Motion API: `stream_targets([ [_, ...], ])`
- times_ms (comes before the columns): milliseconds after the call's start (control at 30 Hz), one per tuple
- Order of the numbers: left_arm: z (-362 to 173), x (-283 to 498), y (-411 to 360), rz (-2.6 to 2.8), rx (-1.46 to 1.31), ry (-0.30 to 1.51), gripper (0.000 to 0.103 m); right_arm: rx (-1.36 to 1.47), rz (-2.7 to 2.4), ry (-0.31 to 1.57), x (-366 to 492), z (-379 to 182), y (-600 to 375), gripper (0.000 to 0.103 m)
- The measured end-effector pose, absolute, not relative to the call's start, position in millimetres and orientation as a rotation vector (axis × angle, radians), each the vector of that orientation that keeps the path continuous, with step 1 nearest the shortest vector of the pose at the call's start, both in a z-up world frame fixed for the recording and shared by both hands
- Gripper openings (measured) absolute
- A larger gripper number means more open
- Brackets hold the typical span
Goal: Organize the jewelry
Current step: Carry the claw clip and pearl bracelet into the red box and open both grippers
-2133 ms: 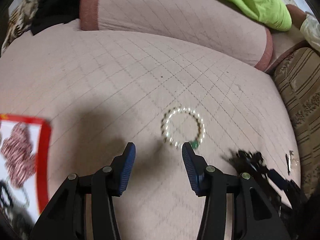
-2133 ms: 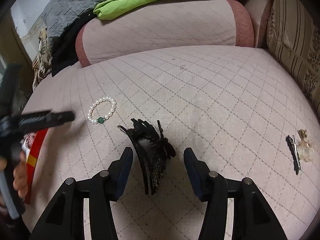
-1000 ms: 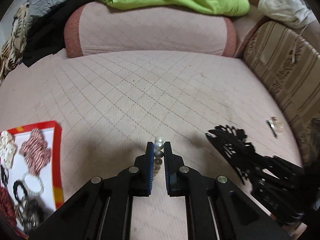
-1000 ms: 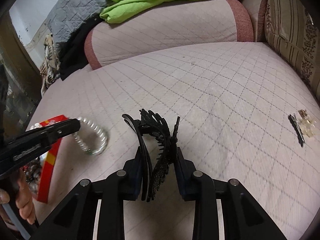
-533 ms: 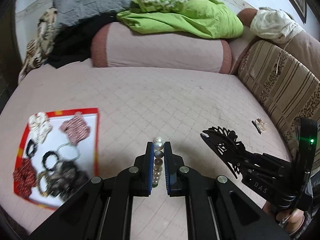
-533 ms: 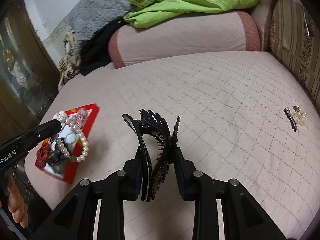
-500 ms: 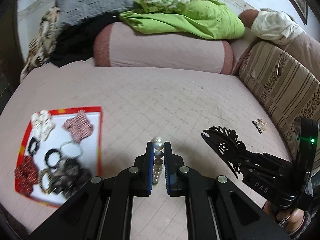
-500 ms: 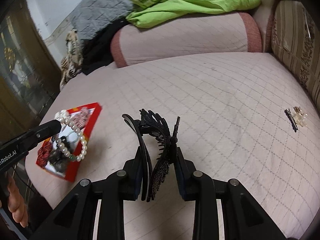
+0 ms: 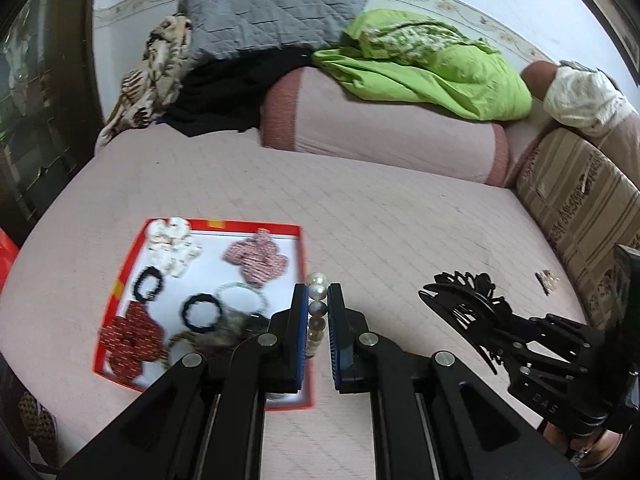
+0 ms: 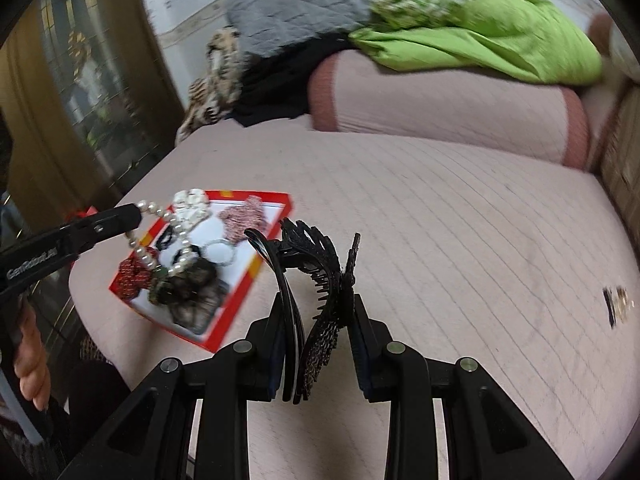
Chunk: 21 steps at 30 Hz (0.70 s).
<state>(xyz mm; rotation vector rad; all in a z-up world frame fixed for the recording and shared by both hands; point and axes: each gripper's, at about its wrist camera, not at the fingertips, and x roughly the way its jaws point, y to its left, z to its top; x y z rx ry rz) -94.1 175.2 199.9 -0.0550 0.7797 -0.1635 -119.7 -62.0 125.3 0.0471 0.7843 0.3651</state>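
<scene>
My left gripper (image 9: pixel 318 300) is shut on a white pearl bracelet (image 9: pixel 317 312), held in the air by the right edge of a red-rimmed tray (image 9: pixel 302 256). In the right wrist view the bracelet (image 10: pixel 160 240) hangs from the left gripper (image 10: pixel 136 212) over the tray (image 10: pixel 240 304). My right gripper (image 10: pixel 316 308) is shut on a large black hair claw clip (image 10: pixel 320 280), lifted above the bed; the clip also shows in the left wrist view (image 9: pixel 464 304).
The tray holds several scrunchies (image 9: pixel 256 260) and hair ties (image 9: pixel 200 312). A small black clip with a gold piece (image 10: pixel 616 300) lies on the pink quilted bed (image 9: pixel 400 216) at right. A bolster (image 9: pixel 380 128), green cloth (image 9: pixel 420 68) and grey pillow sit behind.
Both grippers closed on their items on the bed, lifted them and swung left. The tray has come closer to both, with the bracelet now at its edge.
</scene>
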Motion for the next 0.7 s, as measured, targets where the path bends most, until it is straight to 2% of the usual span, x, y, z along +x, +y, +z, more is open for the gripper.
stream_targets([
  [300,199.2,-56.0,234.1,-0.097,-0.052,0.798,0.009,0.008,0.438,0.806,-87.7,126.6,2.3,0.031],
  [700,148.1,22.9,284.4,-0.074,-0.112,0.902,0.009,0.01,0.49,0.914,-23.2,87.0,78.3,0.031],
])
